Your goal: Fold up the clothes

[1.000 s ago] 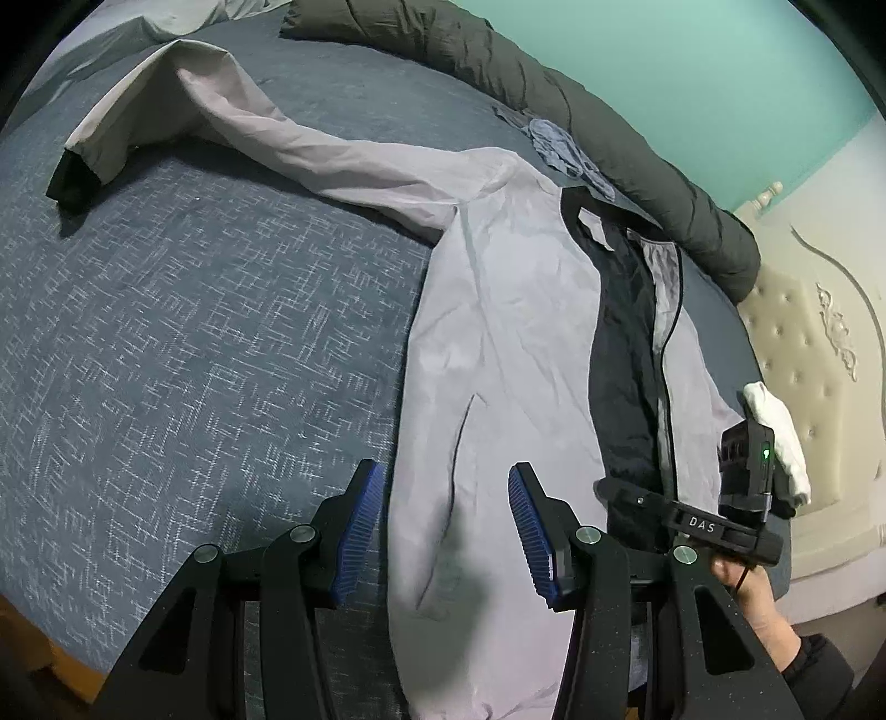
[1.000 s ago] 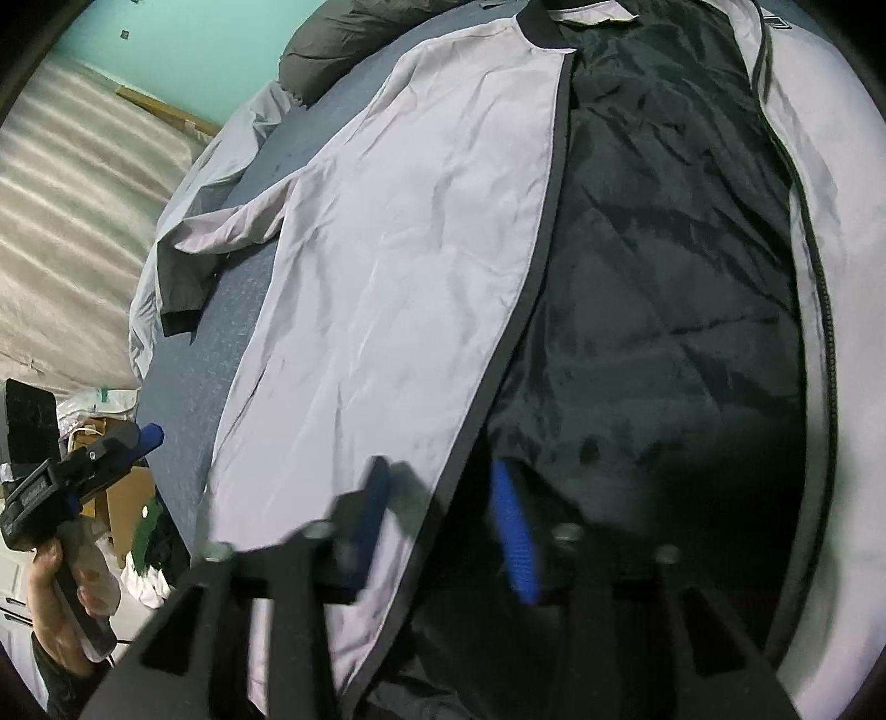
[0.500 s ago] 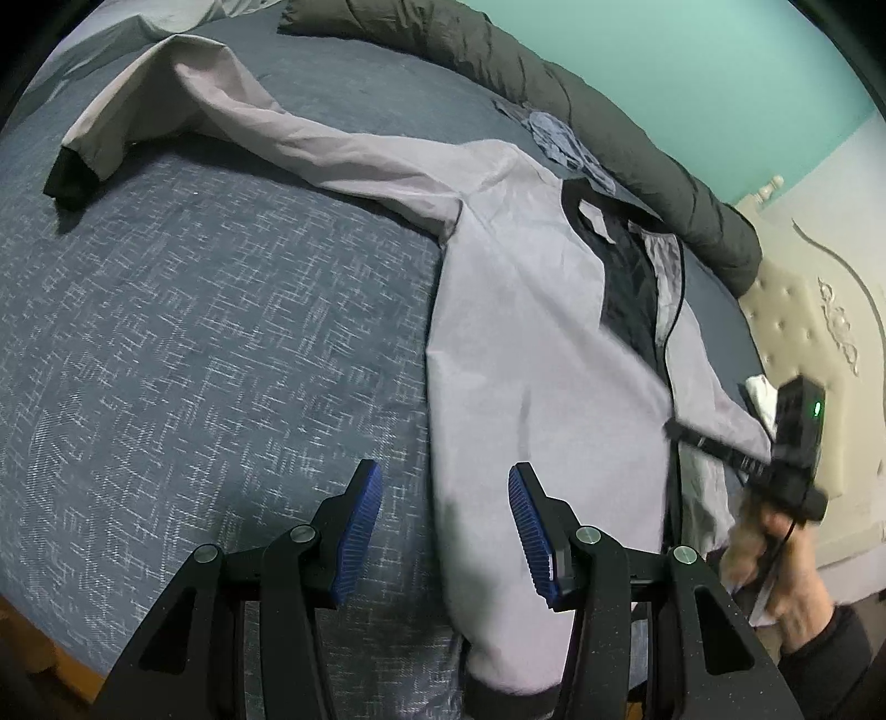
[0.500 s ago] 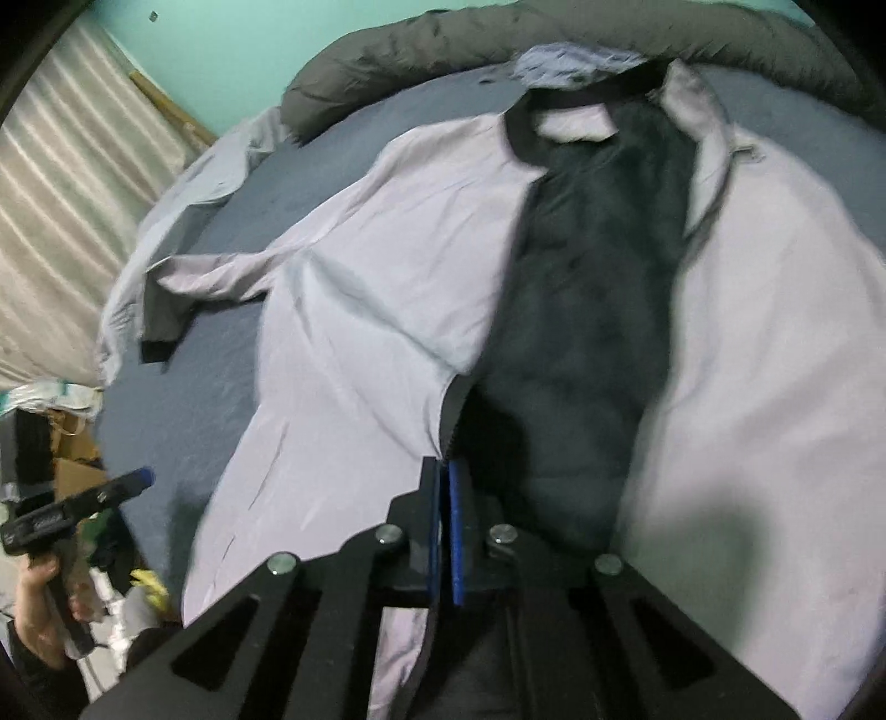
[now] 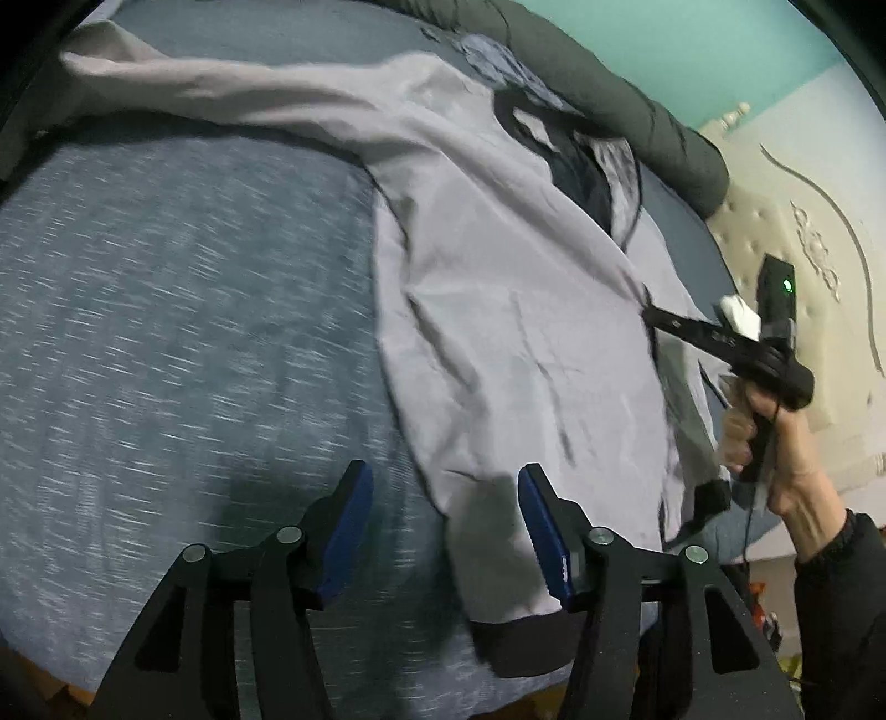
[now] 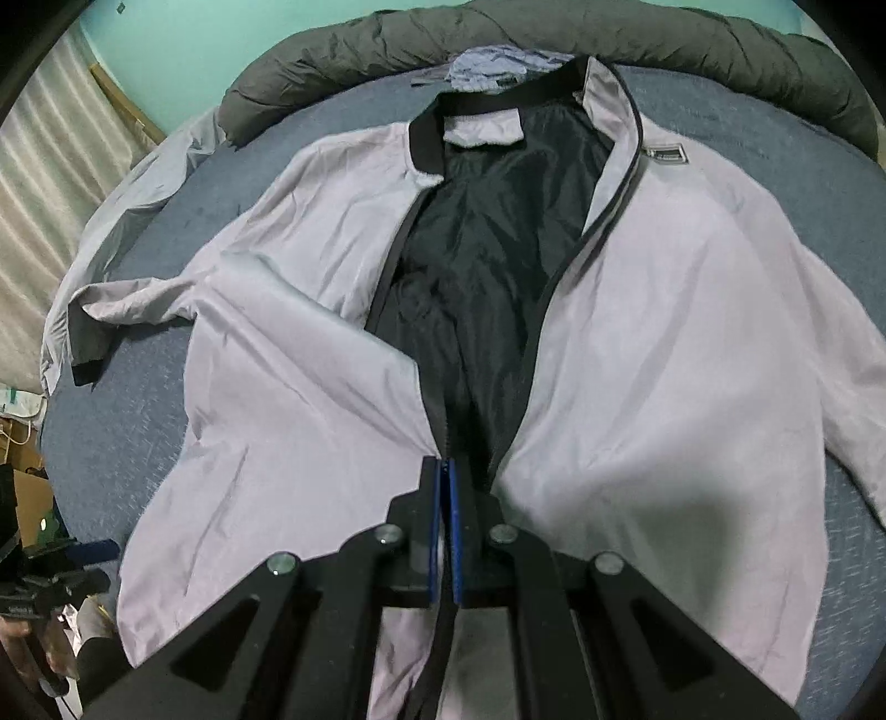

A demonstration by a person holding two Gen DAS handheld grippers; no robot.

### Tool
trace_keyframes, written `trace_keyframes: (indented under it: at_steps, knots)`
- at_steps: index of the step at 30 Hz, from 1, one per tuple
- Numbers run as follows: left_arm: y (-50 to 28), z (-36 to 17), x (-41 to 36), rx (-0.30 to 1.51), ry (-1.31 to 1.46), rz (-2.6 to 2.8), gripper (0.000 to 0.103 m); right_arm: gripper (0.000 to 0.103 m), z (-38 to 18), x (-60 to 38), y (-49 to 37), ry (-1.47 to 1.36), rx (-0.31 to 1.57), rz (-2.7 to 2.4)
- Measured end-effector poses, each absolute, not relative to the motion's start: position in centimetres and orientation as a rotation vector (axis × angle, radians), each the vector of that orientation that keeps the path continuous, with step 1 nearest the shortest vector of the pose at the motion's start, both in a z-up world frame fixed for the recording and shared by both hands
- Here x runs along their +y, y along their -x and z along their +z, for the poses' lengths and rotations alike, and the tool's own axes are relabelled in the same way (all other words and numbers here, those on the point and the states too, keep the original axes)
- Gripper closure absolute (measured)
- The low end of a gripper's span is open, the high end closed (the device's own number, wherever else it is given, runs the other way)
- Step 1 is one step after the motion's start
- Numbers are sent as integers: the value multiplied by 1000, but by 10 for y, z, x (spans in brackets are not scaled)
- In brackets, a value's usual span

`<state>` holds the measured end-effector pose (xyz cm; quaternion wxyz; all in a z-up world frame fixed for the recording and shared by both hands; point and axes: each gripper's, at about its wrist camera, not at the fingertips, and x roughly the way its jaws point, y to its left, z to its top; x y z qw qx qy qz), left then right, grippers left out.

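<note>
A light grey jacket with black lining lies front-up and unzipped on the bed. My right gripper is shut on the zipper edge of the jacket's left front panel and holds that edge over the lining. In the left wrist view the right gripper pinches the same edge at the right. My left gripper hovers over the jacket's lower side edge, close to the black hem band. Its jaws are opening, grey cloth lies below between them, and the pads press on nothing.
A blue-grey bedspread covers the bed. A rolled dark olive duvet runs along the far side, with a small blue cloth by the collar. A cream padded headboard stands at the right, a curtain at the left.
My right gripper shut on the left panel's zipper edge and drew it across the black lining. My left gripper shifted down toward the jacket's hem corner and its jaws widened a little.
</note>
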<state>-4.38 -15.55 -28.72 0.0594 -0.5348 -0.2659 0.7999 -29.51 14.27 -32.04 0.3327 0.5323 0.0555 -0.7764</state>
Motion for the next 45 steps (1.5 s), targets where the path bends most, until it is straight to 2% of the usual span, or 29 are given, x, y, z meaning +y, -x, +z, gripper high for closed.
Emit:
trace_keyframes:
  at_steps: [1, 6, 17, 19, 20, 21, 23, 29, 30, 31, 32, 33, 35, 38, 45]
  knots:
    - [45, -290, -152, -802, 1632, 2414, 44, 96, -321, 144, 295, -1392, 139, -2027]
    - [50, -305, -148, -834, 1662, 2364, 44, 93, -311, 153, 291, -1354, 121, -2033]
    - [30, -312, -134, -835, 1676, 2293, 45, 92, -285, 194, 244, -1337, 166, -1953]
    - [30, -313, -130, -837, 1668, 2278, 60, 92, -281, 205, 238, -1333, 163, -1955]
    - [29, -314, -129, -847, 1664, 2268, 73, 92, -279, 211, 237, -1334, 169, -1963]
    - [27, -313, -127, -838, 1663, 2270, 81, 92, -278, 217, 235, -1336, 176, -1972]
    - [24, -310, -123, -793, 1663, 2289, 92, 92, -275, 233, 235, -1352, 181, -1993]
    - [10, -278, -129, -732, 1612, 2363, 98, 91, -264, 288, 233, -1382, 239, -2074]
    - [7, -272, -132, -721, 1608, 2381, 98, 85, -266, 296, 233, -1402, 238, -2073]
    - [6, -268, -136, -712, 1607, 2397, 99, 74, -268, 304, 233, -1423, 236, -2071]
    - [5, -266, -139, -712, 1612, 2401, 99, 69, -273, 316, 233, -1454, 230, -2077]
    - [4, -266, -141, -717, 1619, 2398, 99, 65, -277, 324, 233, -1474, 231, -2092]
    - [1, -271, -147, -729, 1640, 2386, 99, 65, -286, 340, 232, -1518, 200, -2104]
    - [3, -279, -142, -740, 1658, 2379, 99, 52, -303, 360, 232, -1595, 119, -2088]
    - [6, -284, -142, -758, 1655, 2395, 99, 52, -336, 371, 227, -1698, -3, -2055]
